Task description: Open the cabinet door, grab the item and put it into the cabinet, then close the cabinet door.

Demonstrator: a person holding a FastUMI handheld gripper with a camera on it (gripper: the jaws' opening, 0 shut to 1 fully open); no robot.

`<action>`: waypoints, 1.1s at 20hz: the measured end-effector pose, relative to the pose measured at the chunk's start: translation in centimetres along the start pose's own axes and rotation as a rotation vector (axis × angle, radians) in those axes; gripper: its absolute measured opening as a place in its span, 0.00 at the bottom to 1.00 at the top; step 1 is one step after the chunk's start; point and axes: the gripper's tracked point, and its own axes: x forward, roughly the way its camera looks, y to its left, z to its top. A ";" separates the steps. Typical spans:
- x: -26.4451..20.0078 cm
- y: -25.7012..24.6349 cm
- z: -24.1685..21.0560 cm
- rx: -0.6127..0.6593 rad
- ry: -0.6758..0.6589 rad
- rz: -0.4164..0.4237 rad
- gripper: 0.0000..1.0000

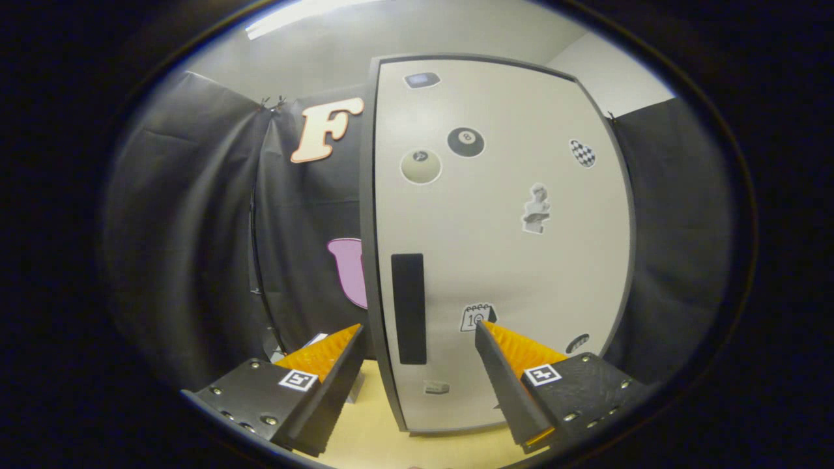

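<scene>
A tall white cabinet (508, 260) with a dark frame stands just ahead of my gripper (419, 329), its door shut and dotted with several stickers. A black vertical handle (408, 308) sits near the door's left edge, low down. My fingers are spread wide, one on each side of the handle, with nothing held between them. The handle lies just beyond the fingertips. A small pale object (319, 339) peeks out behind the left finger, mostly hidden.
The cabinet stands on a light wooden tabletop (371, 436). Black cloth walls (195, 228) close in on the left, behind and on the right of the cabinet.
</scene>
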 end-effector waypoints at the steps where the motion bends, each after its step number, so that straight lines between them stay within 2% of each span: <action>1: 0.9 0.2 -0.2 -0.002 0.004 0.000 0.99; 8: 4.8 0.4 -0.7 0.010 0.009 -0.013 0.98; 11: 5.4 0.2 -0.9 0.007 0.014 -0.026 0.59; 13: 5.6 0.0 -1.1 0.005 0.025 -0.031 0.59; 15: 5.7 0.6 -0.8 0.021 0.006 -0.028 0.37; 16: 5.5 0.6 -0.8 0.019 0.009 -0.035 0.32; 19: 5.4 0.6 -1.0 0.044 0.018 -0.018 0.26; 22: 4.9 0.5 -1.1 0.047 0.026 -0.017 0.27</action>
